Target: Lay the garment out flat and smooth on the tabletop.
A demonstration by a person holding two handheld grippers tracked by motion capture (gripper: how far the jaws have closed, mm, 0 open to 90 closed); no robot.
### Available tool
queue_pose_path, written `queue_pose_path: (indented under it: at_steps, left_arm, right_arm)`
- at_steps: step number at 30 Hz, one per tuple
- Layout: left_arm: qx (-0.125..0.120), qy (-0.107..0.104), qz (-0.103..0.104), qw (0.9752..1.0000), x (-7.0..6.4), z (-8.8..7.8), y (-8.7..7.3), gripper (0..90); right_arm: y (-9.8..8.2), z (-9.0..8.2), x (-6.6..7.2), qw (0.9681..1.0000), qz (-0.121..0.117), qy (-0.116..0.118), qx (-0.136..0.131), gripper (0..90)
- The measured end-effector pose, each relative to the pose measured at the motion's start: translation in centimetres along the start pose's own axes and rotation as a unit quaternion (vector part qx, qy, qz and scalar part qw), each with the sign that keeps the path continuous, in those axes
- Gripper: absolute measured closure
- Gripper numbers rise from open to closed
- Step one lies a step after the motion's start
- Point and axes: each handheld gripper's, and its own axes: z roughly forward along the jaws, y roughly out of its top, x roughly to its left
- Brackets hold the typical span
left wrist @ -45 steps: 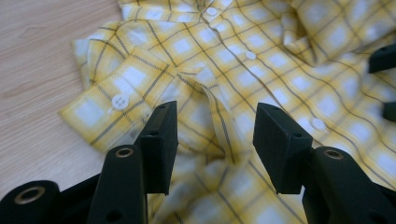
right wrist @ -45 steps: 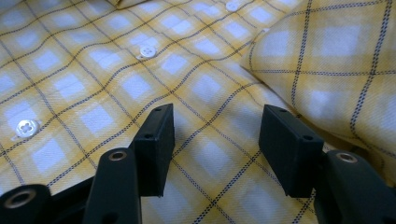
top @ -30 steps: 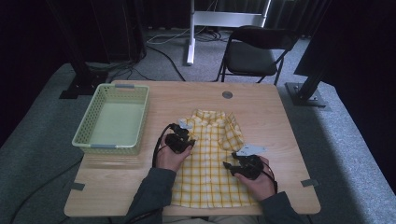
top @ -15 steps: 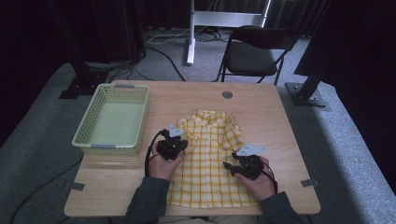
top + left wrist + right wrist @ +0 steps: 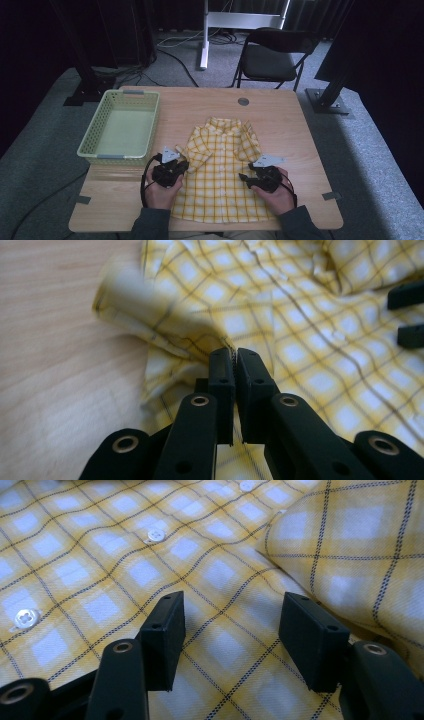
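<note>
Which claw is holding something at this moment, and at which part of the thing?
The left claw is shut on the yellow checked shirt, pinching a fold at its left sleeve. The right claw stands open over the shirt and holds nothing.

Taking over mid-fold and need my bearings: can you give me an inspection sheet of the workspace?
Surface: wooden table, round grommet near the far edge, tape bits at the near corners.
Job's things: yellow plaid shirt lying flat, buttons up; its left sleeve pulled inward over the body.
Clutter: empty green basket on the table's left.
Grippers: left claw shut on the sleeve, its jaws having just closed; right claw open, over the shirt's right side.
Cables: black loop by the left hand; more on the floor.
Surroundings: folding chair, white stand, dark drapes.
</note>
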Motion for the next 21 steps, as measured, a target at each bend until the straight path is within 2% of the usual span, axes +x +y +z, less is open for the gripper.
queue_pose_path:
  at_steps: [3, 5, 8, 11, 15, 16, 21]
  left_arm:
    - [0.003, 0.001, 0.009, 1.0, -0.4, -0.3, -0.4, 83.8]
    - [0.0, -0.007, 0.013, 0.9999, -0.6, -0.6, -0.6, 81.8]
    - [-0.014, -0.023, 0.019, 0.9995, -0.8, -1.3, -0.4, 78.2]
    - [-0.027, -0.023, 0.022, 0.9991, -0.9, -2.3, 0.1, 76.4]
    - [-0.032, -0.007, 0.021, 0.9992, -0.3, -2.7, 0.9, 74.3]
    - [-0.026, -0.004, 0.019, 0.9995, 0.0, -2.5, 1.2, 73.7]
    - [-0.008, 0.021, 0.01, 0.9997, 1.6, -1.0, 2.1, 67.3]
  right_arm:
    - [0.0, 0.0, 0.0, 1.0, 0.0, 0.0, 0.0, 43.1]
    - [0.0, 0.0, 0.0, 1.0, 0.0, 0.0, 0.0, 43.0]
    - [0.0, 0.0, 0.0, 1.0, 0.0, 0.0, 0.0, 43.0]
    - [0.0, 0.0, 0.0, 1.0, 0.0, 0.0, 0.0, 43.0]
    - [0.0, 0.0, 0.0, 1.0, 0.0, 0.0, 0.0, 42.9]
    - [0.0, 0.0, 0.0, 1.0, 0.0, 0.0, 0.0, 42.9]
    - [0.0, 0.0, 0.0, 1.0, 0.001, 0.0, 0.0, 42.9]
